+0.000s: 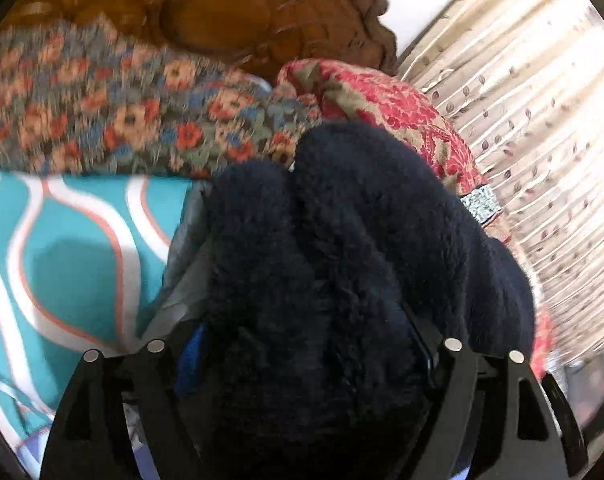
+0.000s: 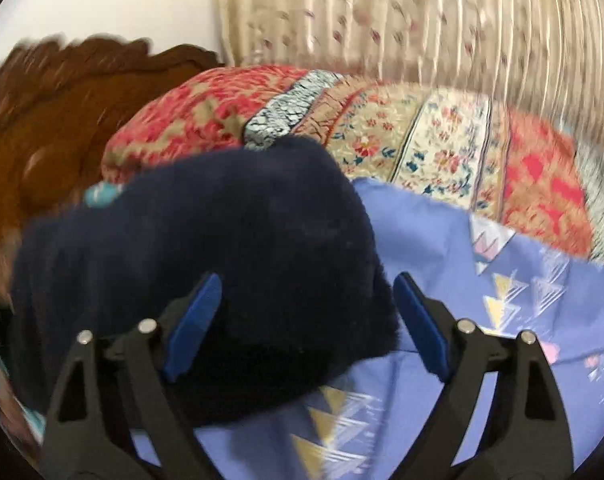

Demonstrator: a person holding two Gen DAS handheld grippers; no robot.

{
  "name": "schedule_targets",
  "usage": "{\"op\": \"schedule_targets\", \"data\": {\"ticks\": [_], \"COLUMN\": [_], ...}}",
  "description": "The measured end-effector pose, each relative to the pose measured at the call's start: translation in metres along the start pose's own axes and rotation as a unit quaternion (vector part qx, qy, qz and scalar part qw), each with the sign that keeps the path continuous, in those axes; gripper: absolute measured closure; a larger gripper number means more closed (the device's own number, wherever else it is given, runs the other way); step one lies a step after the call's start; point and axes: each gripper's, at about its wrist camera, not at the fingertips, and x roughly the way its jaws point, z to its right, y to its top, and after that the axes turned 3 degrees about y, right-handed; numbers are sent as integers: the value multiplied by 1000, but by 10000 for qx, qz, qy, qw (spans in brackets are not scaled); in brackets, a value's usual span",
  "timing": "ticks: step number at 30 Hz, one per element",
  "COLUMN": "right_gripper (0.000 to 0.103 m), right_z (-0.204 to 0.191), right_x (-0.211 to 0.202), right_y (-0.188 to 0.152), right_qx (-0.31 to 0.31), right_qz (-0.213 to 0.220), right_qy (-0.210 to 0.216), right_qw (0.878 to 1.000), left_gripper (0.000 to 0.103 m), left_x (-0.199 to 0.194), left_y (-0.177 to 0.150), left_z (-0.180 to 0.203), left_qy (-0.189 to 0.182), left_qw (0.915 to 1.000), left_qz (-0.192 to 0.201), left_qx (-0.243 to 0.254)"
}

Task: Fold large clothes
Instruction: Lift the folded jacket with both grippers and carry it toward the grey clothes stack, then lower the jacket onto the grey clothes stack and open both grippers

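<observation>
Two grippers: both are on the one dark navy fleece garment (image 2: 205,264), which lies bunched in a lump on the bed.
Right gripper (image 2: 306,320): its blue pads (image 2: 193,328) stand apart; the left pad lies against the fleece and the right one is clear of it, so nothing is clamped.
Left gripper (image 1: 302,344): the fleece (image 1: 322,280) is heaped over the fingers and hides the tips; the fingers look spread wide, with cloth between them, but whether they pinch it I cannot tell.
Garment: thick, fluffy, rounded into a mound, no flat panel or clean edge showing.
Under it: a lilac sheet (image 2: 482,280) with triangle prints on one side, a teal sheet (image 1: 61,260) with wavy white lines on the other.
Further out: a red patterned pillow (image 2: 205,120), a floral blanket (image 1: 101,112), then a carved wooden headboard (image 1: 221,12) and a cream curtain (image 2: 422,20).
Done so far: by my reckoning little, or one rough fold at most; the lump shows no neat crease.
Left to do: most likely flattening, squaring the edges and folding it down tidy.
</observation>
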Motion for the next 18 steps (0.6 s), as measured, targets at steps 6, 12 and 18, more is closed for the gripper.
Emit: {"op": "schedule_targets", "data": {"ticks": [6, 12, 18], "right_gripper": [40, 42, 40], "right_z": [-31, -90, -110], "right_x": [20, 118, 212], "right_y": [-33, 50, 39], "right_qx": [-376, -124, -826], "right_qz": [-510, -1321, -2165], "right_qy": [408, 415, 101], "right_qw": [9972, 9903, 9727], "left_gripper": [6, 5, -4], "left_x": [-5, 17, 66], "left_y": [18, 57, 69], "left_z": [-3, -3, -5], "left_qy": [117, 751, 815], "left_qw": [9995, 9958, 9947], "left_qz": [99, 303, -13], "left_qx": [280, 424, 630]}}
